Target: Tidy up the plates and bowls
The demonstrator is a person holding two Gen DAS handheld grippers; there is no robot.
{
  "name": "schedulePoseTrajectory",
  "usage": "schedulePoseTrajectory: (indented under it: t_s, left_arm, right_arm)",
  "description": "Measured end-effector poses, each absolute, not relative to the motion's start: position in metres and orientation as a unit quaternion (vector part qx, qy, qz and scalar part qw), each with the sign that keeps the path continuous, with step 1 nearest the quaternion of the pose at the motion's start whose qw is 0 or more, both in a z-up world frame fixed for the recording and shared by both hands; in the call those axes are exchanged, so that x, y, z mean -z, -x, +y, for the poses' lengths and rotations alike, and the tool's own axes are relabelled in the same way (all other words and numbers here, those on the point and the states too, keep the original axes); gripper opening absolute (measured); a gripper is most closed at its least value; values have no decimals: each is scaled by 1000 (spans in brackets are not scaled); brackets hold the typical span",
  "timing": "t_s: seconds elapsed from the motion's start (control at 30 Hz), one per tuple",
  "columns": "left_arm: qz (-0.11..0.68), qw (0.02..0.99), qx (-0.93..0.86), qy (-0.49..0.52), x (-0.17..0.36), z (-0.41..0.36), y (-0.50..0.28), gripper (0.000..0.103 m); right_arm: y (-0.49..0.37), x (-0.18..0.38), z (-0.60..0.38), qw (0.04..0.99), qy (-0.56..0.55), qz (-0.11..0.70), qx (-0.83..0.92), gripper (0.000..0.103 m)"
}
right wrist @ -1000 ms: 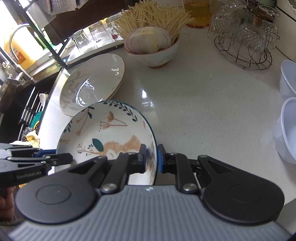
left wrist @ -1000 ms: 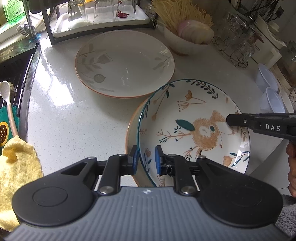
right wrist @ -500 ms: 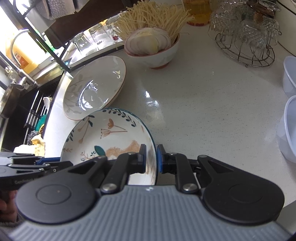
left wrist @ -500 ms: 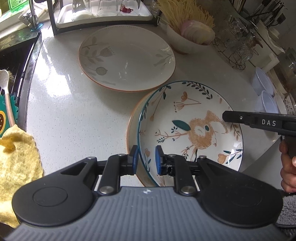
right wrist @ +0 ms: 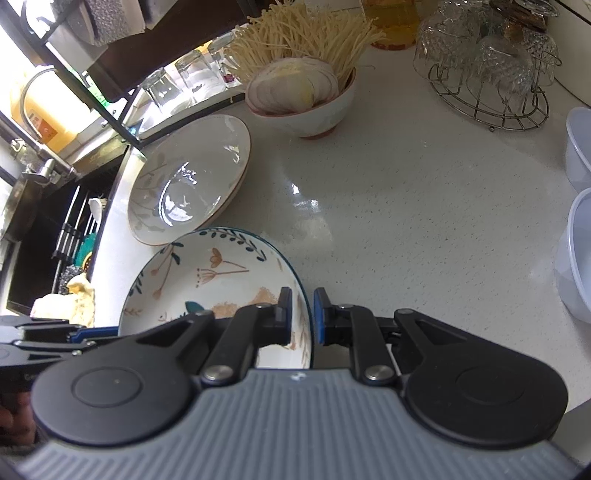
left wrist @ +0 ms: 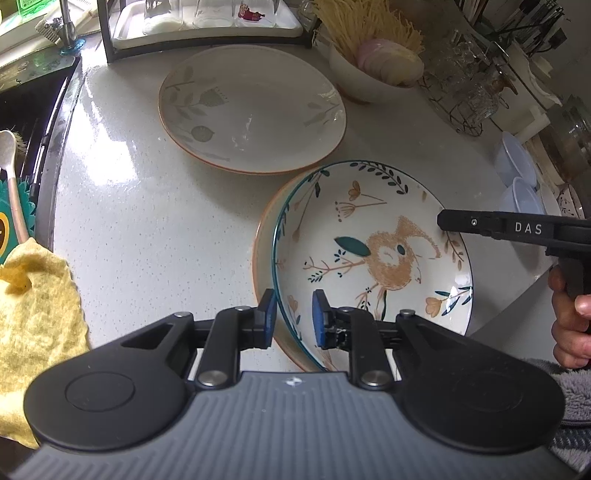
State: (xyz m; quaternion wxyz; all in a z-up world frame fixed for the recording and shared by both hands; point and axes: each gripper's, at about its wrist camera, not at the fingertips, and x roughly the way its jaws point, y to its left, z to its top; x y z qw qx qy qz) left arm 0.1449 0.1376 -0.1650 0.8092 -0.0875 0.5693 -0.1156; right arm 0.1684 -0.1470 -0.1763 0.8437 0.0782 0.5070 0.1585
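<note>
A blue-rimmed bird-patterned plate (left wrist: 373,251) is held above the white counter, over an orange-rimmed plate (left wrist: 264,254) that shows at its left edge. My left gripper (left wrist: 293,317) is shut on the bird plate's near rim. My right gripper (right wrist: 302,315) is shut on the opposite rim of the bird plate (right wrist: 210,280); its finger shows in the left wrist view (left wrist: 491,225). A grey leaf-patterned plate (left wrist: 251,110) lies farther back on the counter; it also shows in the right wrist view (right wrist: 188,177).
A bowl of noodles and sliced onion (left wrist: 373,70) stands behind the plates. A wire rack of glasses (right wrist: 491,74) is at the back right. Clear plastic bowls (right wrist: 580,229) stand at the right. A sink (left wrist: 22,122), a yellow cloth (left wrist: 33,306) and a glass rack (left wrist: 207,22) are at the left.
Both grippers have lifted the bird plate slightly and both views have drawn back toward the counter's front. The grip on the rim is unchanged.
</note>
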Motion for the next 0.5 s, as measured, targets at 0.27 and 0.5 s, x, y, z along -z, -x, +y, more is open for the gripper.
schedulePoseTrajectory:
  t_s: [0.27, 0.5]
  left_arm:
    - [565, 811, 113, 100, 161, 147, -138, 40]
    - [546, 828, 93, 86, 159, 148, -137, 40]
  right_arm:
    - [-167, 178, -144, 835, -78, 516, -173, 17]
    - [-164, 176, -143, 837, -70, 515, -170, 17]
